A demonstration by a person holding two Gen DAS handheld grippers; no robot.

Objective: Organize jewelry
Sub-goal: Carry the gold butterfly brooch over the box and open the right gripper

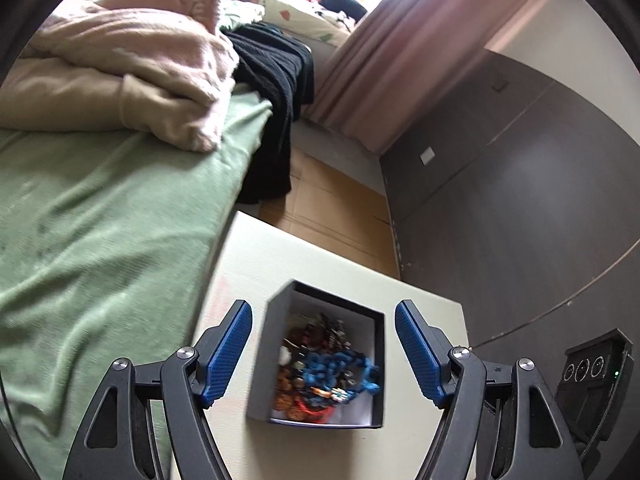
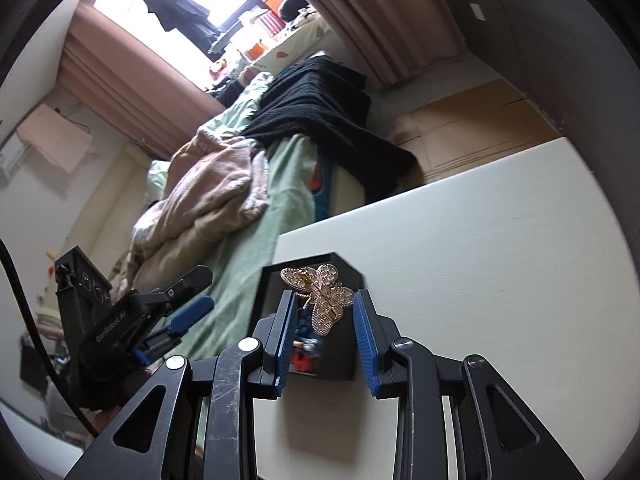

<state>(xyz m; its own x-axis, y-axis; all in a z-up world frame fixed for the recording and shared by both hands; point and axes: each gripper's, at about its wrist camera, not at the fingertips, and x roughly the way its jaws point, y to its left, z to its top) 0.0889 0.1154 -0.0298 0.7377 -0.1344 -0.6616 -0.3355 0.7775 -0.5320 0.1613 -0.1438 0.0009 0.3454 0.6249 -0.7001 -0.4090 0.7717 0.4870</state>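
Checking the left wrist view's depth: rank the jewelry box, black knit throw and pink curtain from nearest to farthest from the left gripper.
From the left gripper:
1. Jewelry box, between the open fingers, on the white table.
2. Black knit throw, draped over the bed's edge, beyond the table.
3. Pink curtain, by the window, upper right.

a dark grey box with a white inside holds blue beads among orange and brown pieces, on a pale cream tabletop. the butterfly brooch is gold, patterned with tiny dots. gripper pads are blue. the bedsheet is green.
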